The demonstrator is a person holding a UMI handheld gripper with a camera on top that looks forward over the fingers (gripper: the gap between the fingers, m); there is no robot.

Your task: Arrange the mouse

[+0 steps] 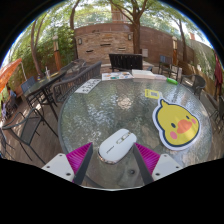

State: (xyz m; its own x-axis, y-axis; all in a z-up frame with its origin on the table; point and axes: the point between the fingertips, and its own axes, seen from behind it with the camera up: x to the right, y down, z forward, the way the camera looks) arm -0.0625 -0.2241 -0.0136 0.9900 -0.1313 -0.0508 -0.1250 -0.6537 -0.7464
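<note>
A white computer mouse [117, 144] lies on a round glass table [110, 108], angled with its far end to the right. My gripper [113, 158] is open, with its magenta pads [74, 158] on either side. The near end of the mouse sits between the fingertips with a gap at each side, and it rests on the glass. A yellow duck-shaped mouse mat [176, 123] lies on the table to the right of the mouse, just beyond the right finger.
Papers [88, 86] and small items lie on the far side of the table. Metal chairs [40, 95] stand to the left, a monitor [126, 61] at the back. A brick wall and trees lie beyond.
</note>
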